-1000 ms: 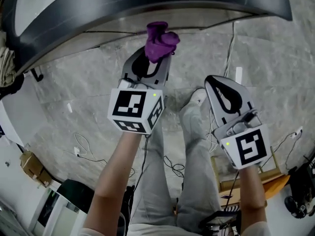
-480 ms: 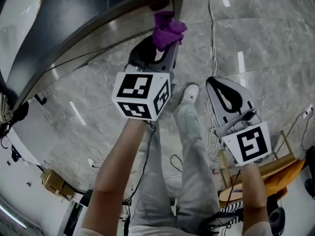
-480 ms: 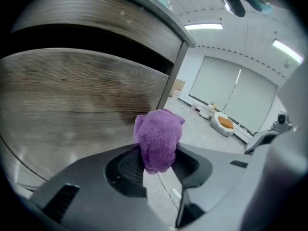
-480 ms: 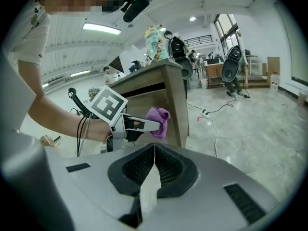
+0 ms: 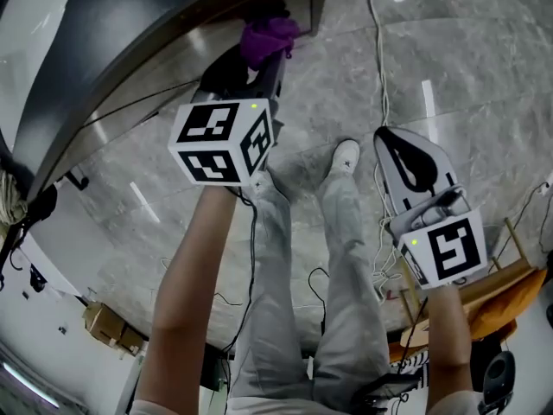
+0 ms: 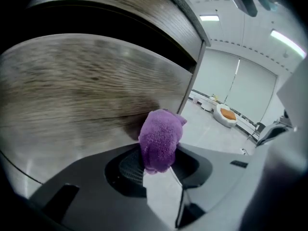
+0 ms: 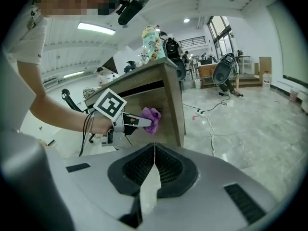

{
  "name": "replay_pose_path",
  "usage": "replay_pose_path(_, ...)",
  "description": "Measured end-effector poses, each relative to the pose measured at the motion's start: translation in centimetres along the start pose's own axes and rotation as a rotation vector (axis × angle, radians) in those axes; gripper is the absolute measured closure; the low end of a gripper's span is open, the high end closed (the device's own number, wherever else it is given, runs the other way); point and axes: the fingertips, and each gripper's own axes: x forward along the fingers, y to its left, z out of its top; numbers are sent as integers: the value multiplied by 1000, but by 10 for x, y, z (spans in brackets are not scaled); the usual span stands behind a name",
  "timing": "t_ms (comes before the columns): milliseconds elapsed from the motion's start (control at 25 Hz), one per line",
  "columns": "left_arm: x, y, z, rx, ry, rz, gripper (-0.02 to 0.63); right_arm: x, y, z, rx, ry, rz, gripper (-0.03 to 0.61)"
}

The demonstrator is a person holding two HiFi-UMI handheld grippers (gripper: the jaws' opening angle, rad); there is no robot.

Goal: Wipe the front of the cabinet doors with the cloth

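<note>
Pointing forward, arm [image 5: 194, 275] outstretched, left claw [image 6: 156, 163] clamped on purple cloth [image 6: 161, 136] at cabinet door [image 6: 82, 88]; right claw [image 7: 154, 153] closed, empty.

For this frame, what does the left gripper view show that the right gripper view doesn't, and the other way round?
Left gripper view only: the door and its wood grain up close, with the left gripper shut on the cloth. Right gripper view only: the whole cabinet from the side, items on its top, a cable, and the right gripper shut and empty. Both: the purple cloth at the cabinet front.
</note>
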Motion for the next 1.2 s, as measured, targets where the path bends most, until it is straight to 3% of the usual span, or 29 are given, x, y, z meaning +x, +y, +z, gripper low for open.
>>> replay_pose_path(280, -44, 61, -18, -79, 1, 49, 474, 31, 58, 12, -31, 3, 28, 551)
replay_pose_path(640, -109, 153, -52, -91, 59, 111, 476, 75, 134, 47, -54, -6, 24, 551)
replay_pose_path(800, -130, 182, -59, -72, 78, 117, 476, 85, 160, 51, -122, 30, 44, 551)
replay_pose_path(1000, -149, 210, -75, -91, 88, 162, 476, 85, 177, 55, -143, 28, 55, 551)
replay_pose_path(1200, -160, 223, -85, -110, 62, 239, 476, 78, 162, 47, -107, 14, 71, 551)
